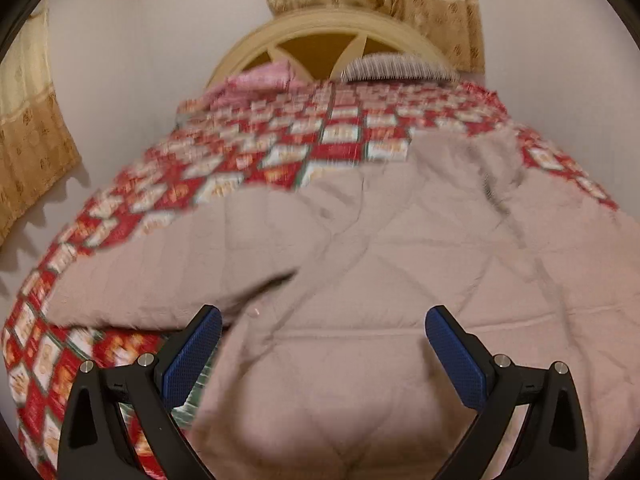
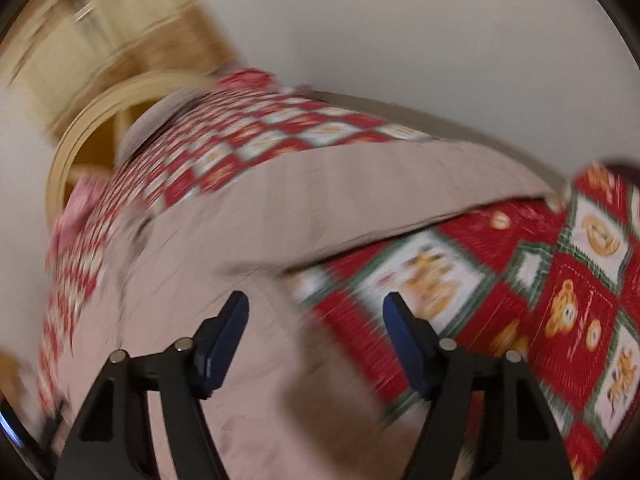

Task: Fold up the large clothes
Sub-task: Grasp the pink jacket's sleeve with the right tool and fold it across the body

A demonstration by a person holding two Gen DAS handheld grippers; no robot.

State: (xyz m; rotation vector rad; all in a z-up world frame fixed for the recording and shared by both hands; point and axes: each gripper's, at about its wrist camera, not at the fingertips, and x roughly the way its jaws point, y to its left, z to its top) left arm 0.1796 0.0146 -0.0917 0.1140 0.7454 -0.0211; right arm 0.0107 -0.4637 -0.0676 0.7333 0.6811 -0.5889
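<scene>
A large beige-pink garment lies spread on a bed covered by a red checked quilt with bear prints. One sleeve stretches out to the left in the left wrist view. My left gripper is open above the garment's lower body, holding nothing. In the right wrist view the same garment shows with a sleeve running to the right over the quilt. My right gripper is open and empty above the garment's right edge. Both views are motion-blurred.
A round wooden headboard stands at the far end of the bed, with a pink pillow and a striped pillow. Gold curtains hang on the white walls. The bed's left edge drops off close by.
</scene>
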